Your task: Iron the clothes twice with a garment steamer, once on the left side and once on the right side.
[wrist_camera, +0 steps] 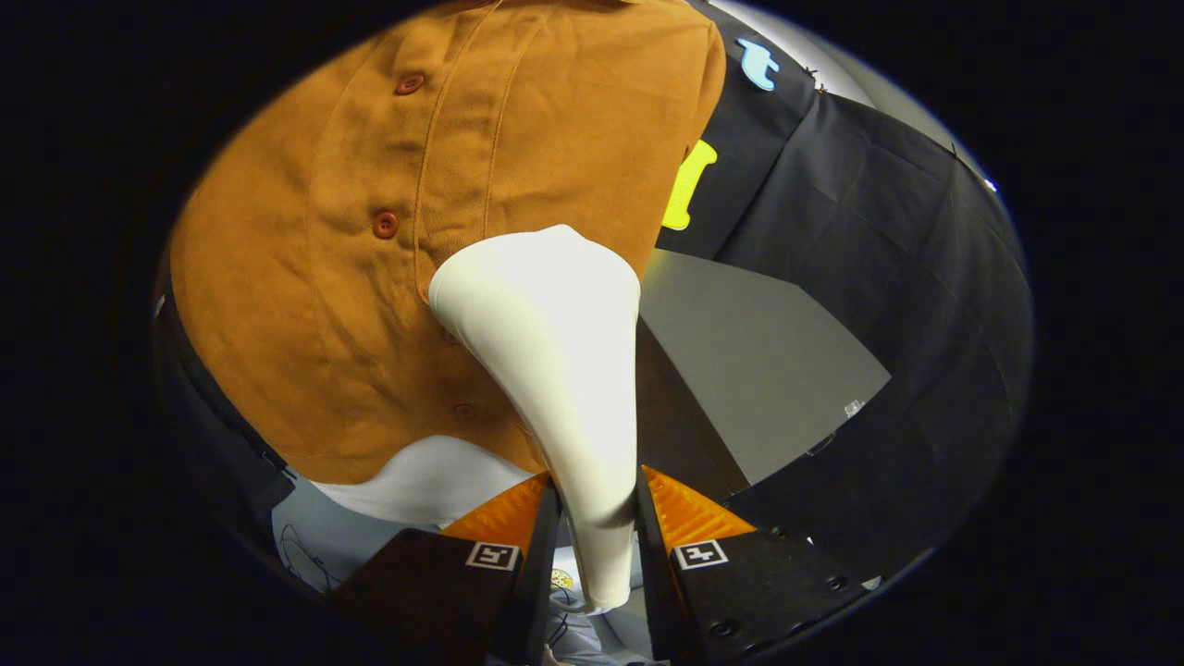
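The jaws of the gripper [597,504] are clamped on the steamer [555,370], whose head presses the shirt [370,231] at frame centre; passes completed cannot be judged.

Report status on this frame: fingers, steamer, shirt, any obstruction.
Gripper fingers shut on steamer handle. Steamer head against orange shirt, just beside the button placket. Nothing in the way.

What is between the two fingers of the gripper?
In the gripper view, the gripper is shut on the white steamer handle; its head rests against the orange shirt.
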Tool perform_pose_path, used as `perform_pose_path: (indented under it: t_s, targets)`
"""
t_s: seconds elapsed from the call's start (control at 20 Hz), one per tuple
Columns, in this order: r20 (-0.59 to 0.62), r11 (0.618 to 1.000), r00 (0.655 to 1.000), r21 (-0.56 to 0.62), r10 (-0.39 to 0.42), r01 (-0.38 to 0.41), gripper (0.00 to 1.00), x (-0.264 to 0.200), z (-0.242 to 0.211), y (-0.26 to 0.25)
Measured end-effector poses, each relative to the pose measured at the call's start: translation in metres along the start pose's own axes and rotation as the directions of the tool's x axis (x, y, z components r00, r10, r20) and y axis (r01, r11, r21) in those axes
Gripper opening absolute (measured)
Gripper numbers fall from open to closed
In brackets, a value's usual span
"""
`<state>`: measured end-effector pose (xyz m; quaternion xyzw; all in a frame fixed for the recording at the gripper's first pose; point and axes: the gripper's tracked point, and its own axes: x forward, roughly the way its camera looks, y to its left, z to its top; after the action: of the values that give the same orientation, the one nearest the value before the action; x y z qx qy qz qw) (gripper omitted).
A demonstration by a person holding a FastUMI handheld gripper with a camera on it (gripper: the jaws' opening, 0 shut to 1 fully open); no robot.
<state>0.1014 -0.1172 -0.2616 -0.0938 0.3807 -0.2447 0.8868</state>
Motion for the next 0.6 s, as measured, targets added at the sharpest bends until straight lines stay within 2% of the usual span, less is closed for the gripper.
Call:
perform_pose_path:
  t_s: [0.2,0.45,0.6]
  targets:
    - [0.154,0.997,0.987,0.04,0.052,-0.059,0.46,-0.047,0.054,0.006]
    - [0.354,0.989,0.925,0.0,0.141,-0.15,0.46,-0.105,0.125,0.042]
    - [0.406,0.98,0.894,-0.034,0.191,-0.194,0.46,-0.12,0.149,0.068]
